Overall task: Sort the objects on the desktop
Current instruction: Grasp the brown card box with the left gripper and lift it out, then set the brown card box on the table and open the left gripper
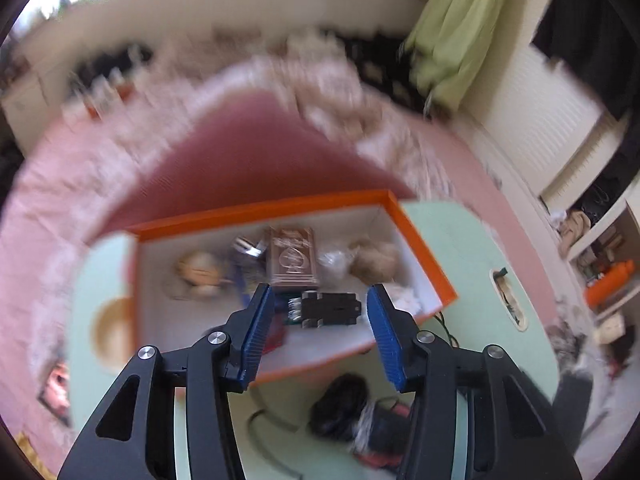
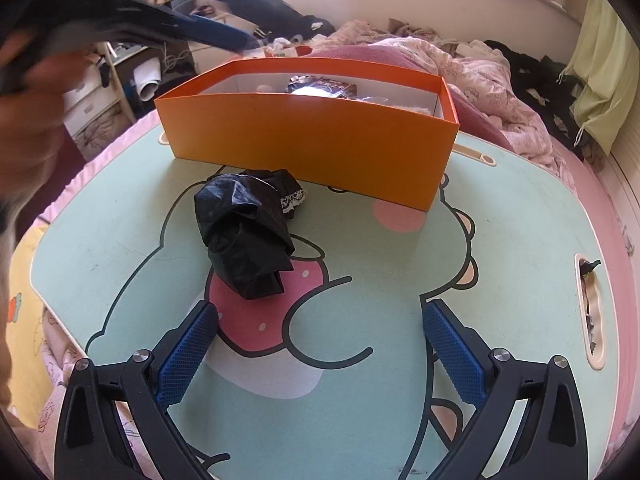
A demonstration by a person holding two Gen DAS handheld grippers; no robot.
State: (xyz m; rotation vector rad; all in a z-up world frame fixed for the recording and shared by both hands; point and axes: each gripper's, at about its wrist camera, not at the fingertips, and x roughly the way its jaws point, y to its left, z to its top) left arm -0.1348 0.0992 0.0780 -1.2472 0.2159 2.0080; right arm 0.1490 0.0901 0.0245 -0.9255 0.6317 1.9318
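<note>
My left gripper (image 1: 320,298) hangs over the orange box (image 1: 420,240), shut on a small black clip-like piece with a metal spring (image 1: 332,309); that piece is sharp while all else is blurred. Inside the box lie a brown card pack (image 1: 294,258), a round pale item (image 1: 198,274) and fluffy beige things (image 1: 374,260). The right wrist view has my right gripper (image 2: 320,316) open low over the table, nothing between its fingers. A crumpled black plastic bag (image 2: 244,240) lies just ahead of it, in front of the box (image 2: 312,140). The left gripper (image 2: 224,36) appears blurred at the top left.
The table (image 2: 500,240) is mint green with a cartoon print and slot handles (image 2: 590,312). A person's hand (image 2: 28,128) is at the left edge. A bed with pink bedding (image 2: 460,68) and scattered clothes lies behind; shelves (image 2: 100,92) stand at the left.
</note>
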